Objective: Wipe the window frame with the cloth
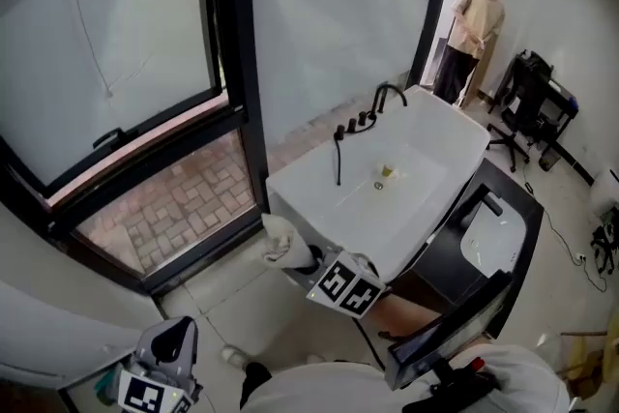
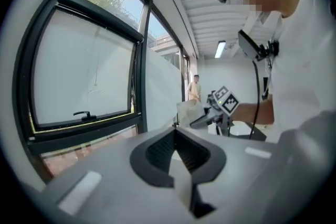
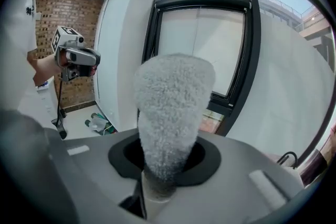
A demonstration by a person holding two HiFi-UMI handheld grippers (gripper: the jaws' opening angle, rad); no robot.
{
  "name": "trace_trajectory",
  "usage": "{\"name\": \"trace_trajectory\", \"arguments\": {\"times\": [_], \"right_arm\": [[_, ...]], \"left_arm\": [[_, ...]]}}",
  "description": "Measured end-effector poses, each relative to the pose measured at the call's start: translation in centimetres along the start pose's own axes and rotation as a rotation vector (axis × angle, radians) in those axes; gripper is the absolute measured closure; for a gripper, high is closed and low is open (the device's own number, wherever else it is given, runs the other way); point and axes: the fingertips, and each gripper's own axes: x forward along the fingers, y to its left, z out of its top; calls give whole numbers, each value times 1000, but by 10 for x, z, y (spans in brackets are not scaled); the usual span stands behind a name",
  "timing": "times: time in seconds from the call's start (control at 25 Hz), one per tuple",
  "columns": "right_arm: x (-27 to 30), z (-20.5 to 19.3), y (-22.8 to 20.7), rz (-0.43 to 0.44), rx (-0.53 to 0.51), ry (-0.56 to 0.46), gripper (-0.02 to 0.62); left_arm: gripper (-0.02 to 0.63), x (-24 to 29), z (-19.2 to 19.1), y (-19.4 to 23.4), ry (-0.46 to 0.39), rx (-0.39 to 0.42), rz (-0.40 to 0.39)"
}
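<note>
Presently clamping the cloth (image 3: 173,97) in the right tool (image 3: 169,165), bunched end protruding, well apart from the window frame (image 1: 240,82). Left tool (image 2: 176,136) pinched together, empty, held low. Judged as the approach step, wiping not yet begun. Next: extend toward the dark frame, press cloth flat, draw along the rail.

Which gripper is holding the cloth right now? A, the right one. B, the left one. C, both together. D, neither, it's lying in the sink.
A: the right gripper view shows the right gripper shut on the fluffy cloth, while the left gripper has its jaws together with nothing between them.
</note>
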Motion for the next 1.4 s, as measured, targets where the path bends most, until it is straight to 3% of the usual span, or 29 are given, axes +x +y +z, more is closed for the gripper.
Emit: {"name": "trace_trajectory", "arguments": {"times": [0.2,0.36,0.52,1.4], "right_arm": [[-26,19,-38,-34,6,-55,492],[-56,5,-28,-32,40,-80,492],[-69,16,-24,-18,26,-112,492],[-70,59,20,90,-61,-199,492]], "left_arm": [[585,17,21,-15,6,-19,4],[584,11,17,-40,29,0,16],[585,14,26,-48,25,33,7],[584,5,20,-78,49,46,-17]]}}
